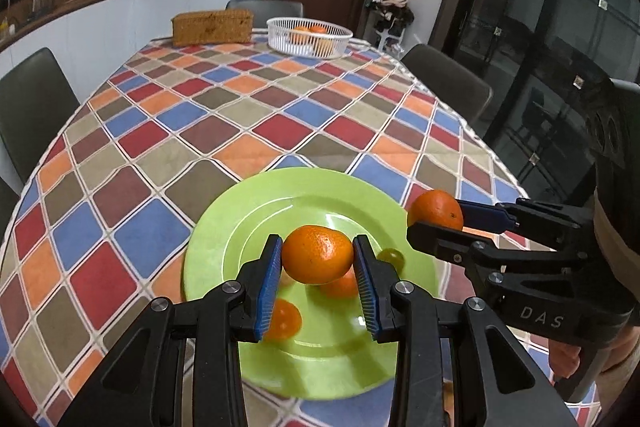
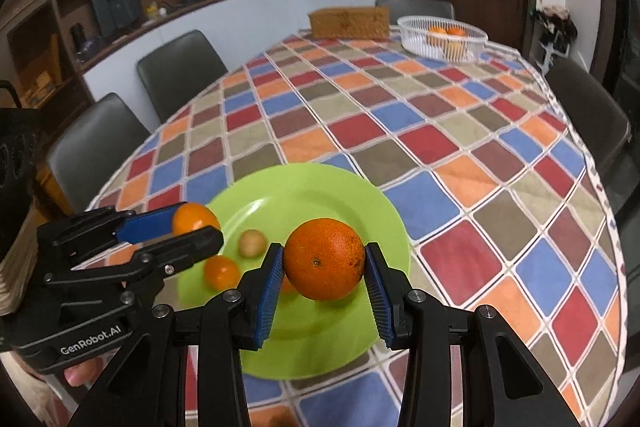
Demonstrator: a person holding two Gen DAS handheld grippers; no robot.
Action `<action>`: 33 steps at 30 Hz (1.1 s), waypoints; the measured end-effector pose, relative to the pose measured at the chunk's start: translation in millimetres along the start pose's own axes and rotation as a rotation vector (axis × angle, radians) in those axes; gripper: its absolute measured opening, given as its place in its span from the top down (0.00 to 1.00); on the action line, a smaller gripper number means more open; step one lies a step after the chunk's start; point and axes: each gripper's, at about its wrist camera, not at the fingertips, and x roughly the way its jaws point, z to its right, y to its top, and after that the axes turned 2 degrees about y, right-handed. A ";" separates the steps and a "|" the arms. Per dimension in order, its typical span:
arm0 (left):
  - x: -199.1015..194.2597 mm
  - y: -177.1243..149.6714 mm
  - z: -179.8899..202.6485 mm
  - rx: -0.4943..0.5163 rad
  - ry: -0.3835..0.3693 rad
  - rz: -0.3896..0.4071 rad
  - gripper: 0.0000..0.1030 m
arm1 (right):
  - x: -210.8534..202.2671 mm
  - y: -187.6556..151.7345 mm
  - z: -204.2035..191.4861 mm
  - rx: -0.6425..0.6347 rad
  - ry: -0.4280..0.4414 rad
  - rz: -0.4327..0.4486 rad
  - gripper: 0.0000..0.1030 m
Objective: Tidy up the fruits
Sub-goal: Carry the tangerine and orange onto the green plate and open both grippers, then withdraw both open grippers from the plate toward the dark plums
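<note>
My left gripper (image 1: 318, 261) is shut on a tangerine (image 1: 318, 254) and holds it above the green plate (image 1: 240, 207). My right gripper (image 2: 325, 263) is shut on a larger orange (image 2: 325, 259), above the same plate (image 2: 320, 187). In the left wrist view the right gripper (image 1: 436, 217) comes in from the right with its orange (image 1: 436, 209). In the right wrist view the left gripper (image 2: 192, 223) is at the left with its tangerine (image 2: 195, 218). On the plate lie two small oranges (image 1: 282, 319) (image 2: 221, 271) and a small greenish fruit (image 1: 392, 256) (image 2: 252, 243).
A white basket (image 1: 310, 37) (image 2: 442, 35) with oranges stands at the table's far end, beside a woven brown box (image 1: 212, 26) (image 2: 350, 23). Dark chairs (image 1: 34, 107) (image 2: 180, 67) line both sides. The checkered tablecloth (image 1: 240, 115) covers the table.
</note>
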 end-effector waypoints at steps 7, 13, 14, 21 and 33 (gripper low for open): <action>31.7 3.2 1.8 0.014 0.022 -0.063 0.66 | 28.5 0.5 10.1 0.033 -0.005 -0.049 0.60; 40.5 3.9 -2.8 -0.011 0.006 -0.093 0.63 | 40.0 -0.9 17.7 0.070 -0.005 -0.071 0.60; 39.1 4.0 -2.5 -0.004 0.015 -0.086 0.60 | 40.3 -1.1 18.2 0.073 -0.008 -0.071 0.60; 15.5 2.5 -1.3 0.024 0.065 -0.049 0.59 | 22.9 -1.7 16.5 0.067 -0.027 -0.038 0.59; -63.1 -6.6 18.1 0.051 0.121 0.054 0.58 | -48.2 -9.6 -12.9 0.006 -0.050 0.074 0.58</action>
